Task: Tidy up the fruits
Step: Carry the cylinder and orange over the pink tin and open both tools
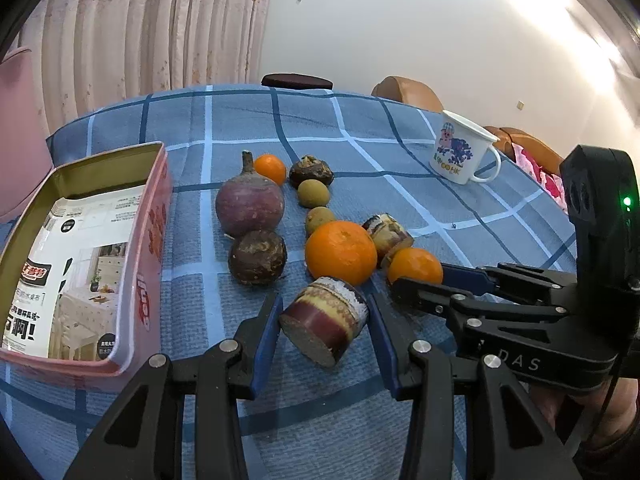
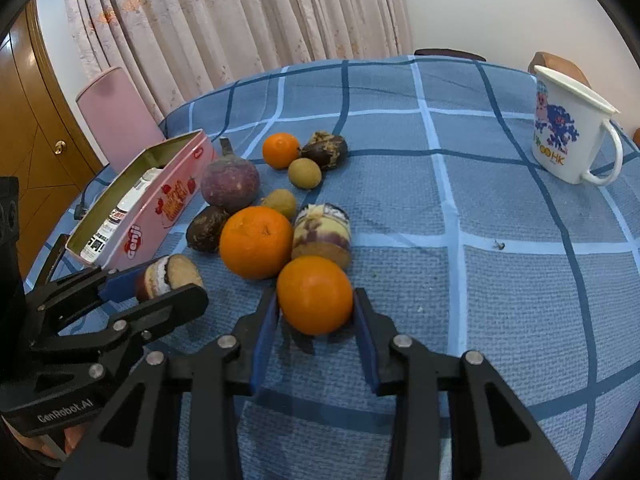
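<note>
Both tongs angle downward side by side, left tongs (image 1: 324, 320) and right tongs (image 2: 316, 312) each clamped.

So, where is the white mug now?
The white mug stands on the blue checked tablecloth at the far right in both views, apart from the fruit.

A woven, matt cloth (image 2: 500, 200) in blue checks is seen covering the table. The open tin (image 1: 154, 216) is showing a brushed, gold-toned metal inside and a glossy pink printed outside, with glossy printed paper (image 1: 72, 264) lying in it. The mug (image 2: 568, 136) is looking like smooth white enamel with a soft shine. The oranges (image 2: 314, 296) are presenting a dimpled, faintly glossy peel, while the cut cane piece (image 1: 324, 322) is showing waxy purple skin and a rough, fibrous end. The gripper fingers (image 1: 384, 336) are appearing as matt black plastic with blue pads and bright metal rivets.
</note>
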Available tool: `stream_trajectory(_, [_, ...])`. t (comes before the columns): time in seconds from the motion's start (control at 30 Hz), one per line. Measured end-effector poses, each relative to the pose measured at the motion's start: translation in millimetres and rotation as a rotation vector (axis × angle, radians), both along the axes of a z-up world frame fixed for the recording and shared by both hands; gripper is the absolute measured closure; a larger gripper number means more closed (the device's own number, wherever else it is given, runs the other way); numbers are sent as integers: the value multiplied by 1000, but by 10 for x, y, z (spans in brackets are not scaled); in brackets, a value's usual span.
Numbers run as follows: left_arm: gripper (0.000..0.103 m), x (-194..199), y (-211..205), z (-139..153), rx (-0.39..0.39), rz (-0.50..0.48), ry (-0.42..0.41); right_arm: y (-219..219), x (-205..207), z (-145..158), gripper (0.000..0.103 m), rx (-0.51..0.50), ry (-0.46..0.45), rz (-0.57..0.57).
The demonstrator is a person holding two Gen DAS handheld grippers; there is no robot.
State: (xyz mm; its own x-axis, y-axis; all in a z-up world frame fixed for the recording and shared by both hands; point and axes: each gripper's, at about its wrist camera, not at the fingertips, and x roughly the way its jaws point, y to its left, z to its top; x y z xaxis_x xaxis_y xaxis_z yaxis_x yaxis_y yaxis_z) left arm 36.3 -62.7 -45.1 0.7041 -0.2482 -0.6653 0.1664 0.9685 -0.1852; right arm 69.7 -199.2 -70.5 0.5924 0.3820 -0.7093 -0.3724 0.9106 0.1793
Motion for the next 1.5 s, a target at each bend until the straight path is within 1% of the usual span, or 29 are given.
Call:
stream_trajectory(0.13, [58, -58, 65, 98, 15, 21, -49, 18, -79, 97, 64, -12, -67, -12])
stream_trajectory(0.33, [58, -123, 289, 295, 27, 89, -126, 149, -139, 331, 64, 5, -159, 17])
stream_trajectory(0.47, [58, -114, 468, 356, 27, 136, -143, 335, -115, 449, 64, 9, -204, 47])
stream_trajectory(0.6, [58, -127, 660, 391, 39, 191, -156, 556, -72, 505, 64, 8, -229, 84])
stream_trajectory(0.87, [58, -128, 1166, 489, 30, 300, -167, 1083, -76, 665, 64, -2, -282, 176])
stream_trajectory(1.0, [58, -122, 1378, 479, 22, 345, -154, 1391, -61, 689, 64, -4, -287, 227])
stream_trajectory(1.2, [58, -114, 1633, 405, 14, 394, -125, 1787, -41, 623, 64, -30, -275, 289])
stream_trajectory(1.37, [58, -81, 1789, 314, -4, 410, -96, 1953, 19, 493, 64, -54, -234, 309])
stream_trajectory(1.5, [58, -71, 1848, 248, -11, 414, -78, 1993, 40, 363, 64, -73, -198, 320])
